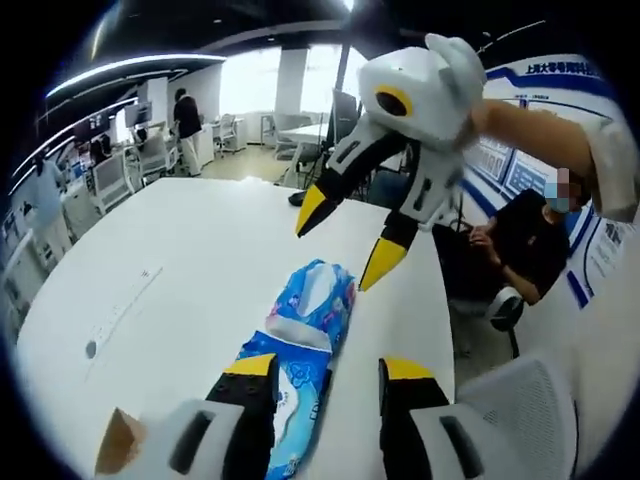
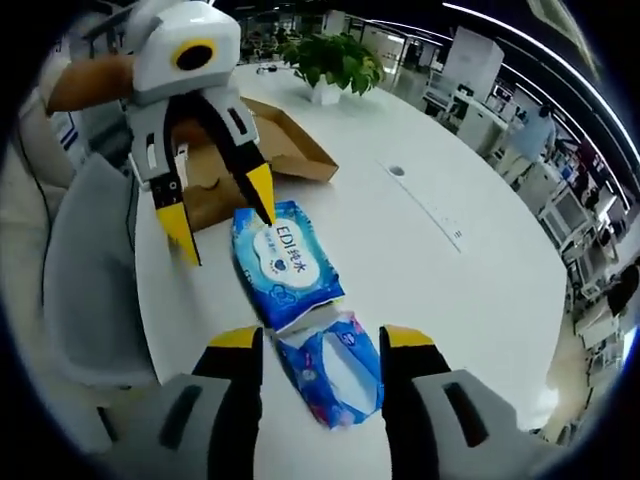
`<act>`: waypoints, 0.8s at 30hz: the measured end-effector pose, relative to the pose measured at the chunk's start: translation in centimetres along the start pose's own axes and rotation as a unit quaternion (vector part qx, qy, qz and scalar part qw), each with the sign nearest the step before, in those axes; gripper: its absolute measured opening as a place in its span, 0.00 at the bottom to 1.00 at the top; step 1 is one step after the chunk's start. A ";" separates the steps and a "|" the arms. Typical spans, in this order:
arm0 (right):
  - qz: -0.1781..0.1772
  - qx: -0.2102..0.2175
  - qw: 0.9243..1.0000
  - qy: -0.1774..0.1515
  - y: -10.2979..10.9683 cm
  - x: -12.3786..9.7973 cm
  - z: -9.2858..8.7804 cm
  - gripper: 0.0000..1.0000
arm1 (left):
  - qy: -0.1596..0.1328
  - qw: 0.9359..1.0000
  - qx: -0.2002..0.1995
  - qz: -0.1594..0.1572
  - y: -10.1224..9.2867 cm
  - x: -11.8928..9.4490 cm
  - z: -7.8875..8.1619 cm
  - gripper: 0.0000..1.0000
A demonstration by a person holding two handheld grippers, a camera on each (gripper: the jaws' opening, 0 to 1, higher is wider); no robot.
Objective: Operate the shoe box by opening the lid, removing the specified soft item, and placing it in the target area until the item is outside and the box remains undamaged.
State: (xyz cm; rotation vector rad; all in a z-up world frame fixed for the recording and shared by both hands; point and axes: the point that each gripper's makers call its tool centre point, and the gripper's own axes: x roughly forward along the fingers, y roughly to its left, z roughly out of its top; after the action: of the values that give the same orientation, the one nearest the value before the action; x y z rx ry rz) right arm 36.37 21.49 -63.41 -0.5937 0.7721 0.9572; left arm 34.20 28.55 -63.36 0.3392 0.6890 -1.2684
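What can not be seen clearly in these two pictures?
- Shoe box, right gripper view: the left gripper covers its middle; whether anything is inside cannot be told.
- Wet wipes pack, left gripper view: its near end is cut off by the picture's bottom edge.
- Wall posters, left gripper view: text is too small.
- Right gripper: open, touching nothing.

office around a white table

we see a potted plant (image 2: 335, 62) at the white table's (image 2: 450, 190) far end, a seated person (image 1: 520, 245) in black beside it, and desks with chairs (image 1: 120, 170) behind.
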 end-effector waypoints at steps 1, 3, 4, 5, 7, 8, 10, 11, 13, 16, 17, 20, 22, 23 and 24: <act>0.003 -0.002 1.000 -0.002 0.3 0.1 0.3 0.46 | -0.003 1.000 -0.002 0.003 0.1 -0.7 -0.3 0.43; 0.011 -0.004 1.000 -0.007 1.0 0.2 1.0 0.47 | -0.006 1.000 -0.006 0.012 0.3 -2.0 -0.9 0.45; 0.014 -0.005 1.000 -0.009 1.3 0.3 1.3 0.48 | -0.006 1.000 -0.006 0.018 0.4 -2.7 -1.3 0.46; 0.017 -0.007 1.000 -0.011 1.6 0.4 1.5 0.48 | -0.008 1.000 -0.007 0.022 0.5 -3.2 -1.5 0.46; 0.023 -0.011 1.000 -0.015 2.3 0.6 2.1 0.48 | -0.010 0.999 -0.011 0.031 0.8 -4.5 -2.2 0.48; 0.025 -0.013 0.999 -0.016 2.5 0.6 2.3 0.49 | -0.012 0.999 -0.013 0.034 0.9 -4.9 -2.4 0.50; 0.030 -0.018 0.999 -0.020 3.1 0.8 2.9 0.49 | -0.017 0.999 -0.022 0.043 1.1 -6.1 -3.1 0.51; 0.033 -0.023 0.999 -0.024 3.3 0.9 3.2 0.49 | -0.021 0.998 -0.028 0.046 1.2 -6.8 -3.4 0.52; 0.040 -0.029 0.998 -0.028 3.7 1.0 3.7 0.48 | -0.032 0.997 -0.042 0.060 1.6 -8.1 -3.8 0.53; 0.047 -0.033 0.998 -0.034 4.2 1.3 4.4 0.49 | -0.040 0.995 -0.049 0.075 2.1 -9.6 -4.7 0.55; 0.051 -0.034 0.997 -0.036 4.4 1.4 4.7 0.49 | -0.041 0.994 -0.052 0.083 2.3 -10.3 -5.2 0.55; 0.063 -0.035 0.996 -0.044 5.0 1.7 5.4 0.51 | -0.047 0.992 -0.061 0.097 2.7 -11.8 -6.0 0.57; 0.067 -0.037 0.996 -0.045 5.2 1.8 5.6 0.52 | -0.051 0.990 -0.072 0.106 3.0 -12.7 -6.6 0.60; 0.071 -0.040 0.996 -0.048 5.5 2.0 5.9 0.52 | -0.057 0.989 -0.078 0.113 3.2 -13.4 -7.0 0.60; 0.076 -0.042 0.995 -0.050 5.9 2.1 6.2 0.52 | -0.063 0.987 -0.086 0.121 3.4 -14.2 -7.4 0.60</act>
State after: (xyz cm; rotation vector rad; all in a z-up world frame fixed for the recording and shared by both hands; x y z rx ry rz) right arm 33.88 29.85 -62.07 -0.5609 0.6970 1.1558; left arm 33.44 44.57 -60.31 0.1914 0.6242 -0.9840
